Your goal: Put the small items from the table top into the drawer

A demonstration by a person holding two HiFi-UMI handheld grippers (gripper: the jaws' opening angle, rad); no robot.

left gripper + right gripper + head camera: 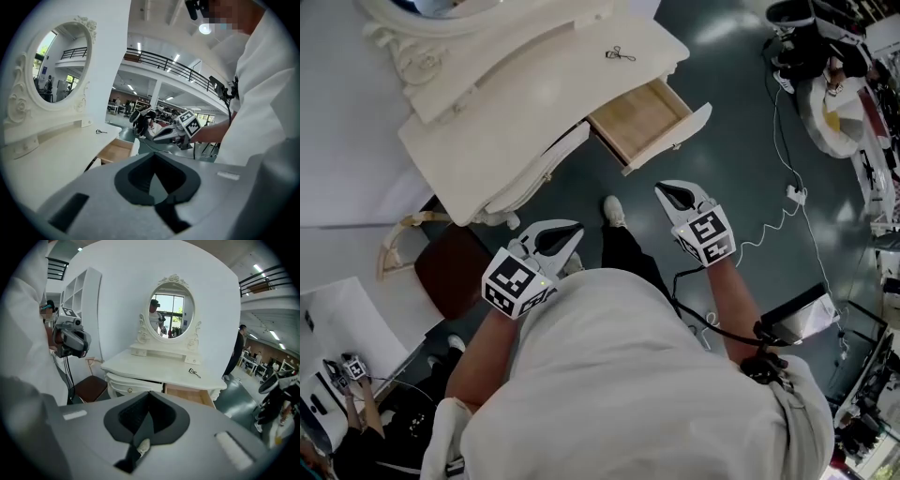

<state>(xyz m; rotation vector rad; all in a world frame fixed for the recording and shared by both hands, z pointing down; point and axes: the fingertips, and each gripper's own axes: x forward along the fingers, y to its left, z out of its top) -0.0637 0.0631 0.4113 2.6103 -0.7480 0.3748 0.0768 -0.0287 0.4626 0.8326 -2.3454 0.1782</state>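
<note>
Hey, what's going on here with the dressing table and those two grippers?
A person stands in front of a white dressing table with a gripper in each hand. The left gripper and right gripper are both shut and empty, held near the body, short of the table. The drawer is open, and what shows of it looks empty. An eyelash curler lies on the table top, not yet picked up.
</note>
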